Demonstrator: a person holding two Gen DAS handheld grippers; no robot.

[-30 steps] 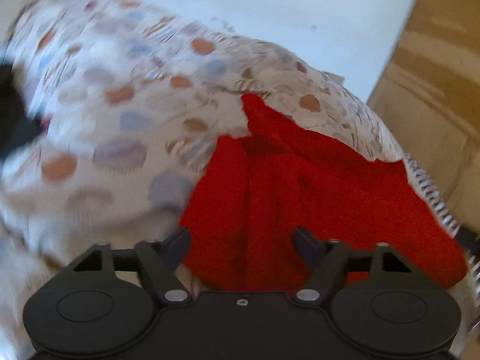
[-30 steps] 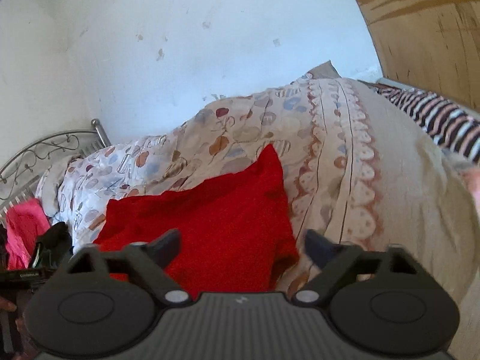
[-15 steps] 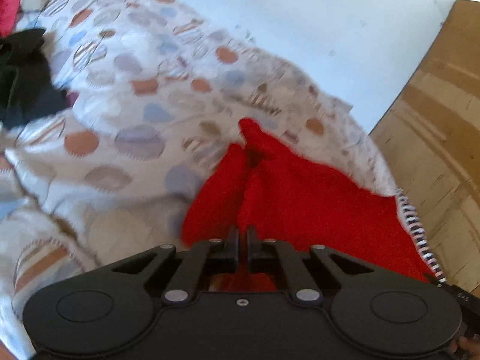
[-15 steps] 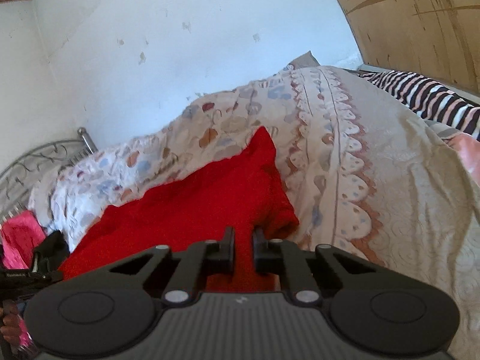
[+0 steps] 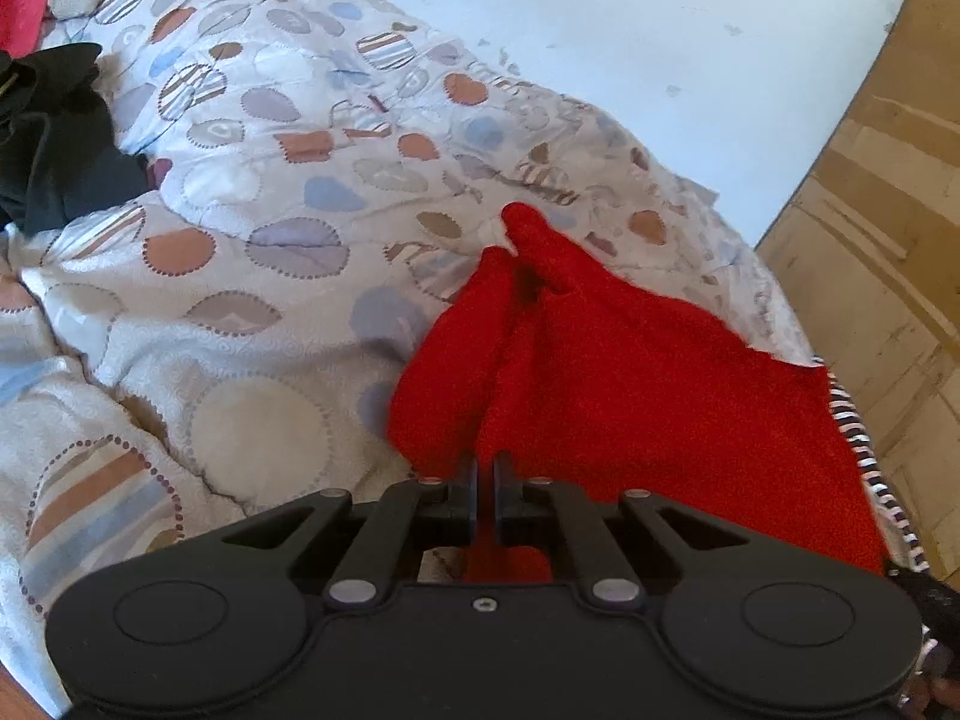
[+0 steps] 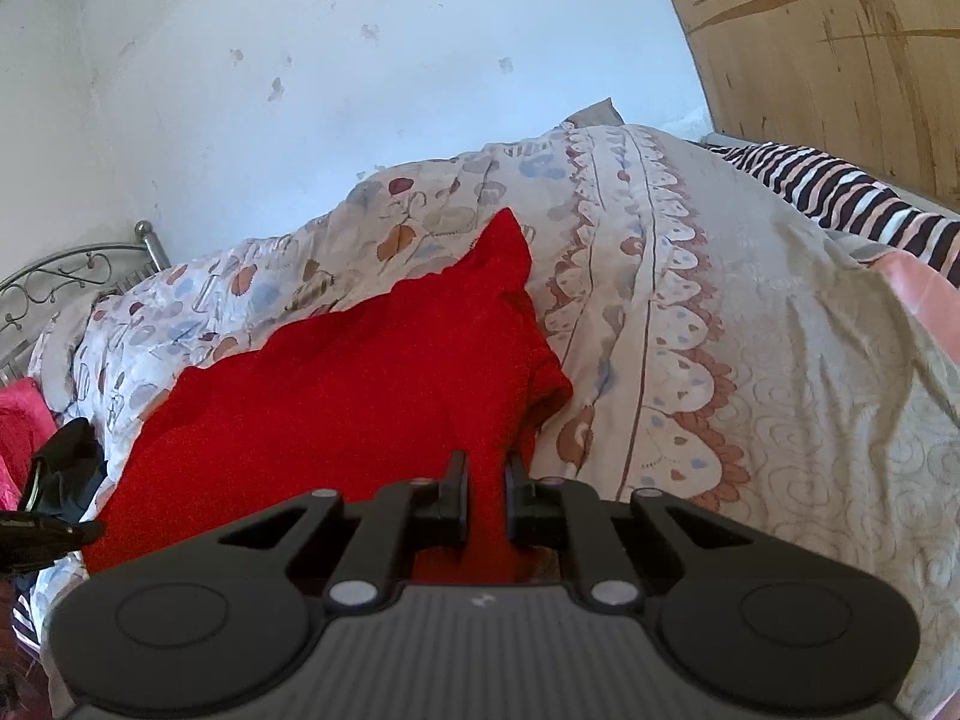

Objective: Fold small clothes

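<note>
Bright red fuzzy knit garment [image 5: 630, 384] spread on the patterned quilt, lying toward the bed's edge nearest the wooden panel wall [image 5: 882, 228], one pointed corner reaching toward the white wall. Bunched into lengthwise ridges at its near edge, flatter farther out.

Near left corner of the red fuzzy knit garment pinched by the left black two-finger gripper [image 5: 485, 495], fingers drawn almost fully together with only a sliver of cloth between the pads. Near right edge [image 6: 372, 396] clamped by the right black two-finger gripper [image 6: 485, 495], fingers closed onto a thicker fold of red cloth, a narrow red strip showing between them.

Beneath the garment, a pale quilt printed with hearts and circles in rust, blue and grey [image 5: 252, 252], with a scalloped border band running along its right side in the right wrist view. Crumpled black garment [image 5: 54, 132] on the quilt's far left, well apart from the red one. Pink cloth [image 6: 21, 426] beside it at the headboard end. Black-and-white striped fabric [image 6: 840, 192] along the quilt's edge by the wooden panel. Curled metal bed frame [image 6: 66, 270] at the far left corner. Stained white wall [image 6: 360, 72] behind.
</note>
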